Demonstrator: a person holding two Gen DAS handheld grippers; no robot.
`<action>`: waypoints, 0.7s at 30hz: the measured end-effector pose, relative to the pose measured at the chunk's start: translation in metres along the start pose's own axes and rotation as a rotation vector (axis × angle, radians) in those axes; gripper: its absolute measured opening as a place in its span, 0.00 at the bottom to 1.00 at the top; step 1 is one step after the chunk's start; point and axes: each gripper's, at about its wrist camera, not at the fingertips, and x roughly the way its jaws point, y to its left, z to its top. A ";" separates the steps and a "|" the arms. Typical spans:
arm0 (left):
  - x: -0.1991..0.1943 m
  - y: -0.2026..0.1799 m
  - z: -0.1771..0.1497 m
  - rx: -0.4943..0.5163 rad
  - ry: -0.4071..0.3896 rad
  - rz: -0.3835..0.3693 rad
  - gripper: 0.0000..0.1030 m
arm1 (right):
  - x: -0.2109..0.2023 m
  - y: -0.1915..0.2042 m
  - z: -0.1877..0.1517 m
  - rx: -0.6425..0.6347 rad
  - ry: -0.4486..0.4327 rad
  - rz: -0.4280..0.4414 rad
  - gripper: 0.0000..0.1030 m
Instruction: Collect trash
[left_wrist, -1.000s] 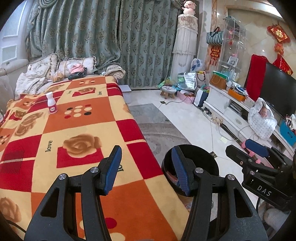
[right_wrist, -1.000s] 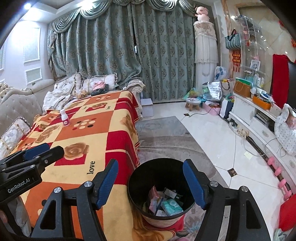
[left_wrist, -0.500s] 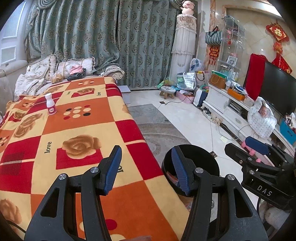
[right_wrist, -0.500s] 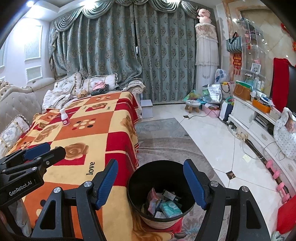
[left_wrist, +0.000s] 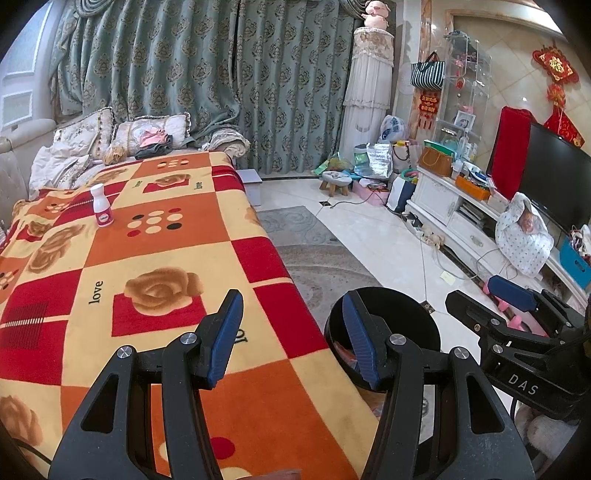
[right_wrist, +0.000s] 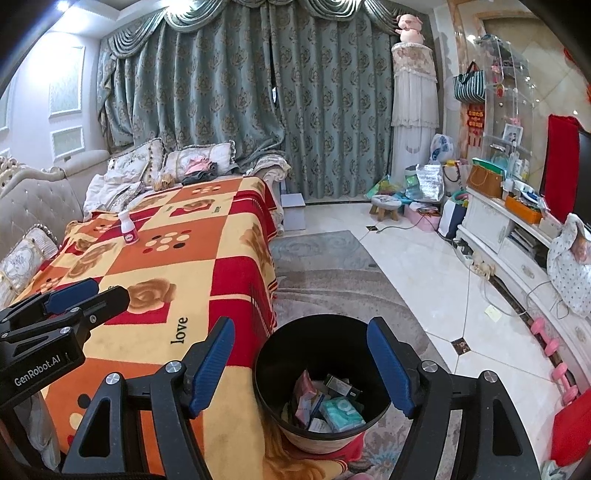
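A small white bottle (left_wrist: 102, 209) with a red label stands upright on the far left part of the patterned blanket; it also shows in the right wrist view (right_wrist: 128, 228). A black trash bin (right_wrist: 321, 376) stands on the floor beside the blanket's edge, holding several wrappers and packets (right_wrist: 325, 404); its rim shows in the left wrist view (left_wrist: 402, 314). My left gripper (left_wrist: 291, 334) is open and empty above the blanket's near edge. My right gripper (right_wrist: 301, 365) is open and empty above the bin.
The orange, red and yellow blanket (left_wrist: 147, 258) covers a long table. A sofa with cushions (right_wrist: 37, 206) lies behind it. A grey rug (right_wrist: 332, 266) and tiled floor lie right. A white TV cabinet (left_wrist: 461, 218), stool (left_wrist: 335, 181) and bags line the right wall.
Both grippers have barely shifted; the views drift only slightly. Both stay open and empty, and the bottle and bin have not moved.
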 end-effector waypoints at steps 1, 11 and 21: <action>0.000 0.000 0.000 0.000 0.001 0.000 0.53 | 0.000 0.000 0.000 0.000 0.001 0.001 0.70; 0.003 -0.001 0.000 0.006 -0.001 -0.002 0.53 | 0.002 -0.003 -0.002 0.001 0.011 -0.003 0.71; 0.005 -0.001 -0.001 0.008 0.001 -0.002 0.53 | 0.004 -0.005 -0.002 0.005 0.014 -0.006 0.71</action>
